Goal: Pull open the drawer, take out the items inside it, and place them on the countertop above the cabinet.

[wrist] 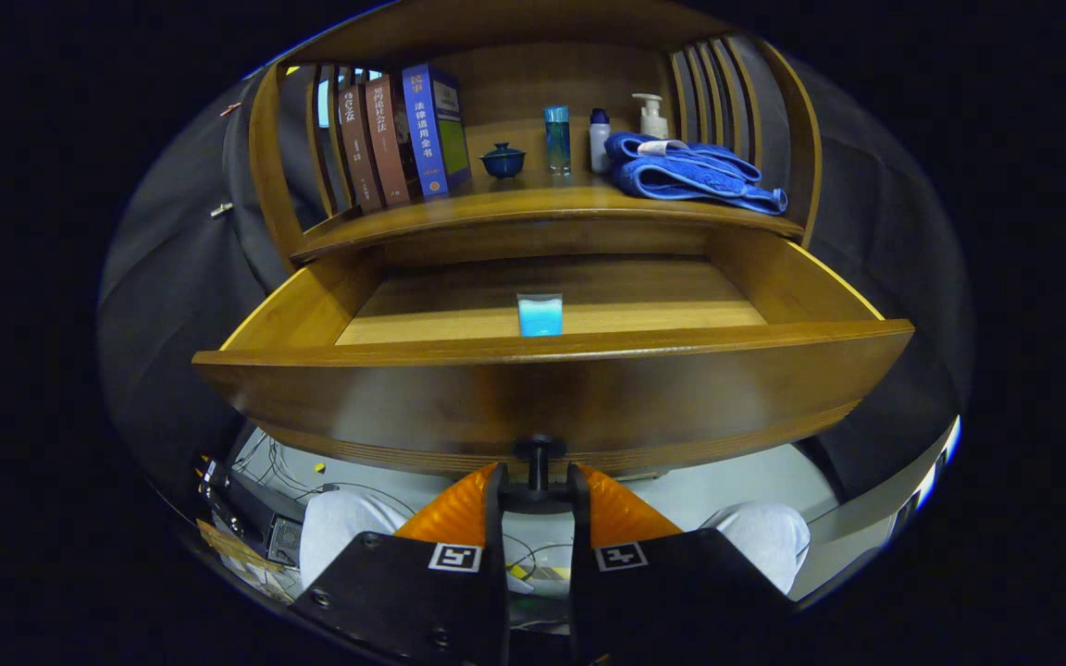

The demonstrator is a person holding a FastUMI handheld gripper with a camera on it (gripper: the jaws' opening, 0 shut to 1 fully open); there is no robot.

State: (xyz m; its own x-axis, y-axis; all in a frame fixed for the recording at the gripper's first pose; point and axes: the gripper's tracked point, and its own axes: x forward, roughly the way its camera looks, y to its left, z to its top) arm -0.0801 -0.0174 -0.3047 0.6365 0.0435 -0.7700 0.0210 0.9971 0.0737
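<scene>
Drawer (551, 370) pulled open, knob (538, 453) pinched between the fingers of the gripper (538, 488).
Release is called for next; the blue item (539, 314) on the drawer floor remains to be lifted onto the countertop (514, 208).

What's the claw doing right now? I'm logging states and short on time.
Claw: shut on the knob of the open drawer; a finger on each side of it.

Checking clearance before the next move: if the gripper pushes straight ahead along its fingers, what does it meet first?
The gripper is shut on the knob, so straight ahead it meets the drawer front right behind the knob. The blue item lies inside the open drawer, higher and beyond, likely off that line.
</scene>
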